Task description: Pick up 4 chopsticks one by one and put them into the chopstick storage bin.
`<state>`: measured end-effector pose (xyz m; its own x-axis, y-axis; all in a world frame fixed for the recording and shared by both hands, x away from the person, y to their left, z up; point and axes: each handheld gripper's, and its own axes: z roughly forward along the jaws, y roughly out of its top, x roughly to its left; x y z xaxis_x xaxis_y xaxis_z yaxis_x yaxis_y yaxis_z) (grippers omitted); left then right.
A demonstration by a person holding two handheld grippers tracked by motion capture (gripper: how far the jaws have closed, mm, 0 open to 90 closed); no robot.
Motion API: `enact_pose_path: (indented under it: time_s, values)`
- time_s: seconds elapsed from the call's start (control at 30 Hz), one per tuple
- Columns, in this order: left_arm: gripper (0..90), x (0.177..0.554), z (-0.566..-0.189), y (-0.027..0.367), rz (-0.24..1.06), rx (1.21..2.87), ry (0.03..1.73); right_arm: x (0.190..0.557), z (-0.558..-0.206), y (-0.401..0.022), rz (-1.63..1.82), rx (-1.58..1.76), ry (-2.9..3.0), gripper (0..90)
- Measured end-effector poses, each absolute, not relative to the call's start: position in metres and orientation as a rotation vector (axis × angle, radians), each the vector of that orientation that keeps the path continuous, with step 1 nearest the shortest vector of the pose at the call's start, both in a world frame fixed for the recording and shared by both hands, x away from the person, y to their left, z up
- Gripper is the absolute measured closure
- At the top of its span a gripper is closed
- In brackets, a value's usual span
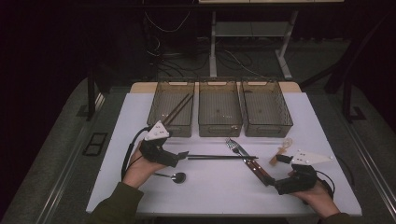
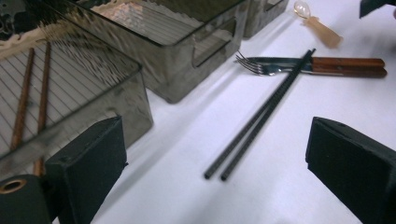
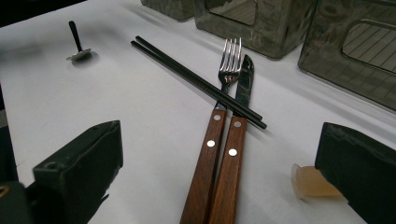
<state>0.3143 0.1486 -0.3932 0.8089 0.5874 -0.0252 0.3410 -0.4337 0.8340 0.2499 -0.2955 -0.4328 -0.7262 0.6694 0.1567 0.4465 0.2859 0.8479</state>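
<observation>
A pair of black chopsticks [image 1: 219, 157] lies across the white table [image 1: 215, 196], its far end resting over a fork [image 1: 232, 145] and a knife [image 1: 254, 169] with wooden handles. My left gripper [image 1: 183, 155] is open at the chopsticks' near end; in the left gripper view the chopsticks [image 2: 261, 116] lie between the wide jaws, untouched. My right gripper [image 1: 279, 171] is open at the handles' end; in the right gripper view the fork [image 3: 229, 60] and knife [image 3: 244, 79] run up between its jaws, with the chopsticks [image 3: 196, 81] across them.
Three smoky see-through bins stand in a row at the back: left [image 1: 180, 130] holding brown chopsticks [image 1: 180, 108], middle [image 1: 219, 129], right [image 1: 268, 129]. A metal spoon [image 1: 176, 177] lies near the left hand. A translucent amber spoon [image 1: 281, 148] lies beside the right gripper.
</observation>
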Motion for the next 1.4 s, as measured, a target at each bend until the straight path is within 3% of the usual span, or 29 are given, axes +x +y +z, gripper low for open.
enact_pose_path:
  time_s: [0.3,0.53,0.67,1.23,1.4]
  values:
    - [4.2,0.307,-0.416,0.148,0.295,2.091,0.677,0.248,-0.432,-0.295,1.410,1.027,2.325,1.1]
    - [15.6,0.309,-0.424,0.143,0.292,2.119,0.676,0.249,-0.433,-0.295,1.404,1.023,2.328,1.2]
    - [25.2,0.313,-0.427,0.144,0.276,2.108,0.683,0.249,-0.433,-0.294,1.401,1.022,2.330,1.2]
    - [80.4,0.343,-0.442,0.137,0.229,2.158,0.729,0.250,-0.434,-0.294,1.397,1.019,2.338,1.2]
    - [85.8,0.349,-0.446,0.132,0.242,2.183,0.747,0.250,-0.434,-0.294,1.395,1.019,2.338,1.2]
